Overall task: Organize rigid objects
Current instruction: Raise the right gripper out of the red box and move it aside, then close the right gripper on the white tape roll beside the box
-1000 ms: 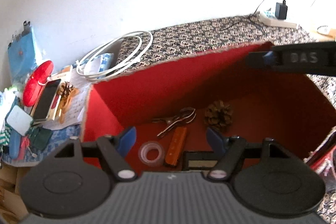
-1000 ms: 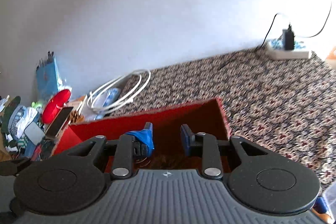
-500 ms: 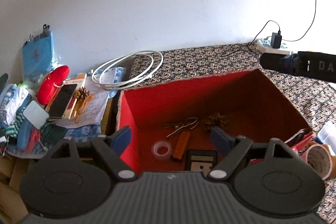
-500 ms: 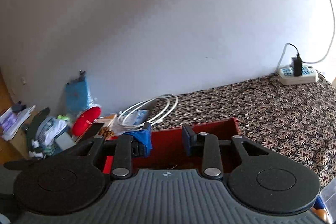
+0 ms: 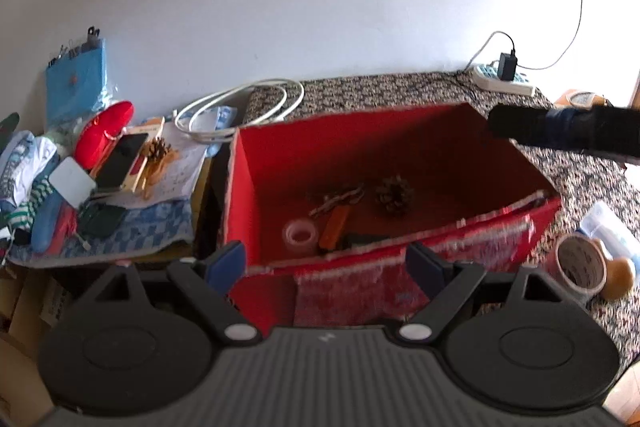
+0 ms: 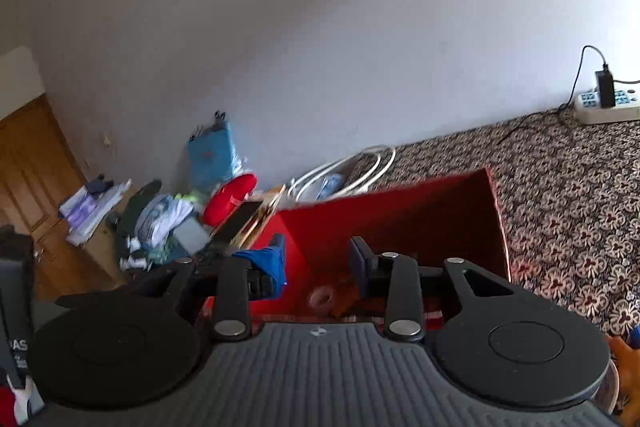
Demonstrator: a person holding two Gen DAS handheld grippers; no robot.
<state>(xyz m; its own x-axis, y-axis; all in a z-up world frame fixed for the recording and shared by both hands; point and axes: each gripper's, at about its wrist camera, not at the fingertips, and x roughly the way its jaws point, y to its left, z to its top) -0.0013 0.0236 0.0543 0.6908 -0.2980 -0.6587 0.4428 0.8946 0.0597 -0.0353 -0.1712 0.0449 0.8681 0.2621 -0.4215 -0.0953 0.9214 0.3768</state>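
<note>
My left gripper (image 5: 326,263) and right gripper (image 6: 318,263), both spread and empty; red box (image 5: 400,147) partly filled, tape roll (image 5: 580,265) left outside

1. Your left wrist view looks down from above the near wall of the red box (image 5: 400,255), close.
2. Your right wrist view faces the wall; both views share the red box (image 6: 400,211).
</note>
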